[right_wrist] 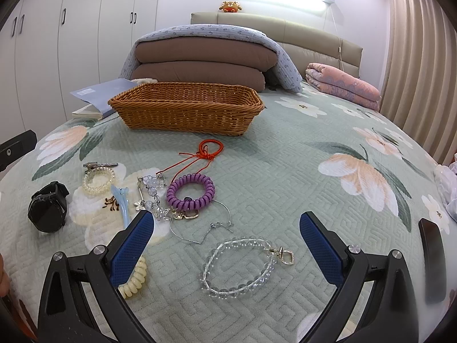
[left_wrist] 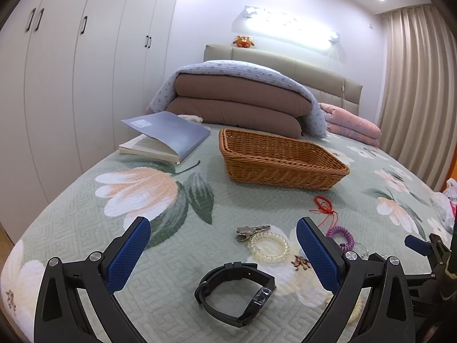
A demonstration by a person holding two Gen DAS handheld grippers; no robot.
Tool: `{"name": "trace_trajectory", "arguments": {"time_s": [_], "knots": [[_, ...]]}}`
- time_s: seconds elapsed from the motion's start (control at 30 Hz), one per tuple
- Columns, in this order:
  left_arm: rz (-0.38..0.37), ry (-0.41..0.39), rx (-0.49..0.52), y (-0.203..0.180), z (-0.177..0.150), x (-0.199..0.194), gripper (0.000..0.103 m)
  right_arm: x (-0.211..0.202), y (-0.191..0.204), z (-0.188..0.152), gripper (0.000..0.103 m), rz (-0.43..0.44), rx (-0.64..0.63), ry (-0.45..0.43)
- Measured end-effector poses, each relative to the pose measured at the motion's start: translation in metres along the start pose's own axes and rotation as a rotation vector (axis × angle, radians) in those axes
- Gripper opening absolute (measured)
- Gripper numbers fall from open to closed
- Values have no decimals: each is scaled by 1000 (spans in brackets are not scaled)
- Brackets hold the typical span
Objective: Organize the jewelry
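Nothing sorted yet, I judge: black watch (left_wrist: 237,293), clear bead bracelet (right_wrist: 242,265), purple coil tie (right_wrist: 190,191) and red cord (right_wrist: 210,150) all lie loose on the bedspread (right_wrist: 285,171), wicker basket (right_wrist: 185,108) at 12 o'clock looks empty, left gripper (left_wrist: 222,257) and right gripper (right_wrist: 227,245) both spread, holding nothing.

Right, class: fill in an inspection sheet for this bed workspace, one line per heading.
Surface: floral quilt, flat.
Job's things: wicker basket, inside hidden; black watch; clear bead bracelet; purple coil band; red cord, all on quilt.
Clutter: open book; folded bedding.
Grippers: left tool open over watch; right tool open over bracelet.
Cables: white cord down headboard.
Surroundings: wardrobe, curtain.
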State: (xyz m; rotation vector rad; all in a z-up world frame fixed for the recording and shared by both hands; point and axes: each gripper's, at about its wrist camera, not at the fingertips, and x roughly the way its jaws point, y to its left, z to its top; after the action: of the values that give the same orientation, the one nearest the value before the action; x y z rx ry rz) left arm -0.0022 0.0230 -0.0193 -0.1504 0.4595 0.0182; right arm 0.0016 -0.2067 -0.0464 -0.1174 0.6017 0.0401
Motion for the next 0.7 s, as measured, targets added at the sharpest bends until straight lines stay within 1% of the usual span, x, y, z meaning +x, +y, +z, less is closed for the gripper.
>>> {"name": "trace_trajectory", "arguments": {"time_s": [0.2, 0.3, 0.43, 0.53, 0.57, 0.6, 0.63, 0.7], "knots": [[-3, -1, -3, 1, 0, -1, 102, 0, 0, -1, 103, -1, -2, -2], [-24, 13, -13, 3, 1, -2, 102, -5, -1, -1, 103, 1, 4, -20], [-27, 28, -40, 19, 10, -13, 102, -17, -7, -1, 103, 24, 17, -43], [-16, 77, -46, 39, 10, -16, 102, -24, -12, 1, 103, 15, 10, -35], [-6, 105, -43, 46, 8, -15, 102, -26, -15, 0, 101, 11, 8, -31], [-5, 130, -40, 52, 6, -14, 102, -27, -17, 1, 95, 10, 7, -26], [-12, 160, -42, 57, 3, -12, 102, -29, -19, 1, 92, 14, 4, -15], [-47, 208, -59, 65, -2, -7, 100, -32, -23, 0, 89, 22, 3, 4]]}}
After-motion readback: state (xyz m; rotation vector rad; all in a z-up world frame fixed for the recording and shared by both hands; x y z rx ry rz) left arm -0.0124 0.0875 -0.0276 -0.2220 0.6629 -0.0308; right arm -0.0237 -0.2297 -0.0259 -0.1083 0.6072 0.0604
